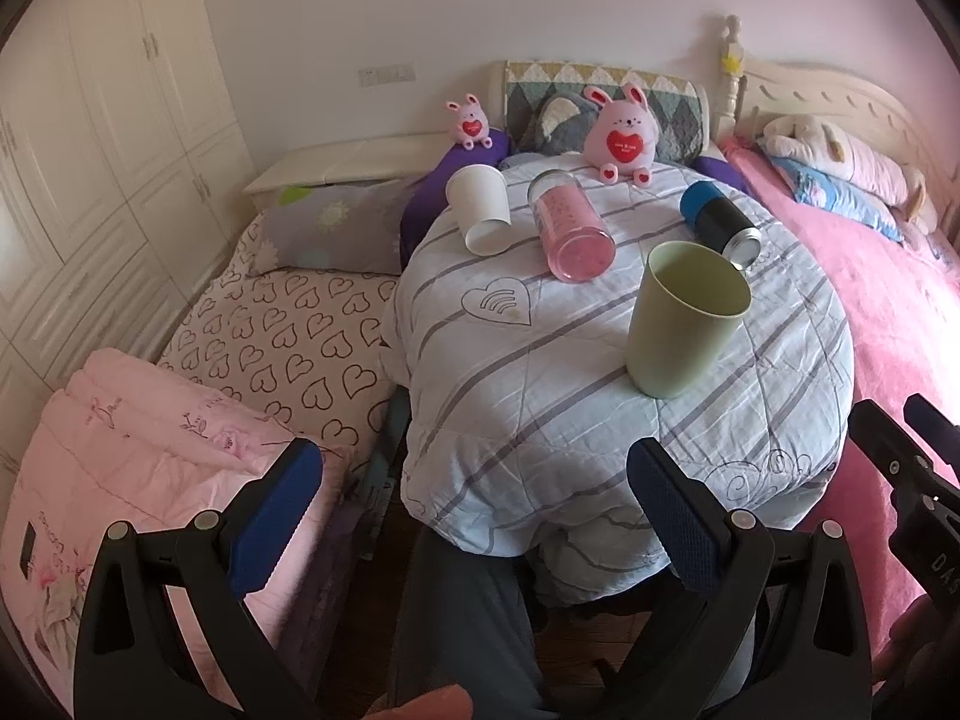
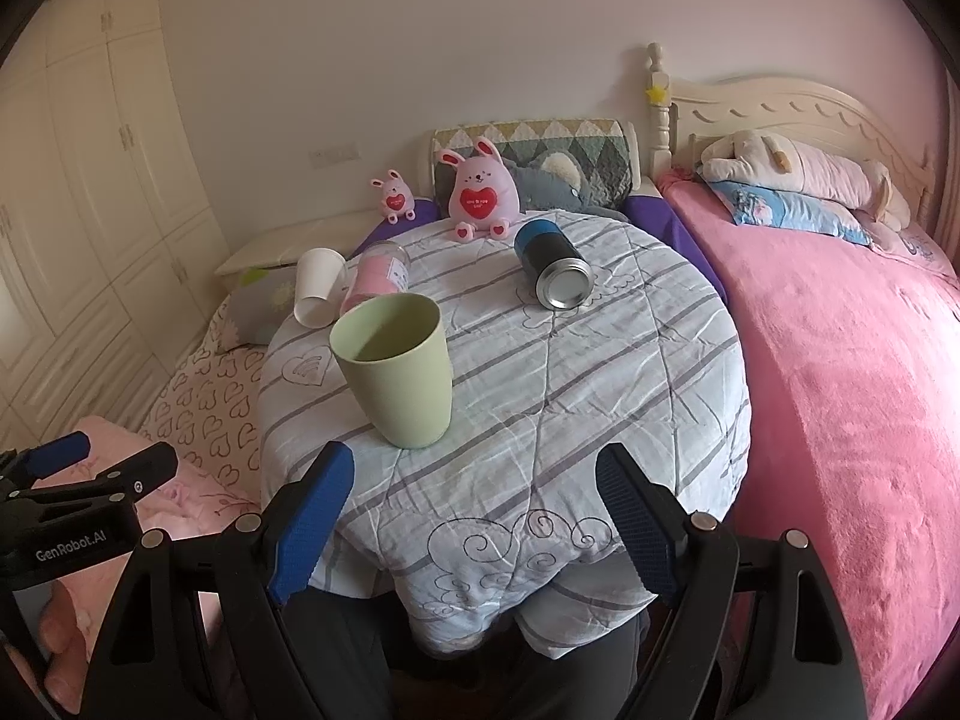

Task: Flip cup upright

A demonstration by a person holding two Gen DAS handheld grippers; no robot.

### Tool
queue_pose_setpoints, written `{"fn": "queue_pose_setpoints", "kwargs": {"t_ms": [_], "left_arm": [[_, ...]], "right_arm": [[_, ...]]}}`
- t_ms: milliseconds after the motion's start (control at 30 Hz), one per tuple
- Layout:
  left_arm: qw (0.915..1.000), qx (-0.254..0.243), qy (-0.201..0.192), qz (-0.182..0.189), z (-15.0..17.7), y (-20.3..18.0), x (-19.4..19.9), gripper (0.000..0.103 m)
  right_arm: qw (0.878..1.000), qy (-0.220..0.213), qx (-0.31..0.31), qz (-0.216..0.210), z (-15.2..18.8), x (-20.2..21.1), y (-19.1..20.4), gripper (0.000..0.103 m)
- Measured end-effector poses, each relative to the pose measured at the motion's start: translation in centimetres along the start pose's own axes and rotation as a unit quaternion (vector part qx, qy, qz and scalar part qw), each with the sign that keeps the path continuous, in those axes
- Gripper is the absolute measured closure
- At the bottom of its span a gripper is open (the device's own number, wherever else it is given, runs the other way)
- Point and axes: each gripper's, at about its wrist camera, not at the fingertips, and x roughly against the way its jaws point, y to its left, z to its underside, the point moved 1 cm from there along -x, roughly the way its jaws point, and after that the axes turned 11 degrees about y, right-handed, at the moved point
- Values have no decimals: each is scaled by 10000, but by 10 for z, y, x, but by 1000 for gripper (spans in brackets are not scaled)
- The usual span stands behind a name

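Observation:
A pale green cup (image 1: 684, 324) (image 2: 396, 372) stands upright, mouth up, on the round table with a striped quilt cover (image 1: 540, 396) (image 2: 540, 396). A white paper cup (image 1: 483, 210) (image 2: 318, 294) lies on its side at the table's far left. A pink jar (image 1: 573, 227) (image 2: 378, 279) and a blue-and-black can (image 1: 720, 222) (image 2: 552, 267) also lie on their sides. My left gripper (image 1: 474, 474) is open and empty near the table's front edge. My right gripper (image 2: 474, 480) is open and empty just in front of the green cup.
A large pink plush rabbit (image 1: 624, 135) (image 2: 483, 192) sits at the table's far edge, a small one (image 1: 471, 123) (image 2: 394, 197) behind it. A pink-covered bed (image 2: 840, 390) is on the right, a heart-print mattress (image 1: 288, 336) and folded pink quilt (image 1: 120, 456) on the left.

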Motion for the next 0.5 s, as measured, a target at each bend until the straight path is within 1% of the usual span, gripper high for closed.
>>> {"fn": "queue_pose_setpoints", "kwargs": {"t_ms": [500], "left_arm": [[10000,-50,5,21,-1,-4,-1,0]], "right_arm": [[10000,20,-17,-5,-1,-4,-2,19]]}}
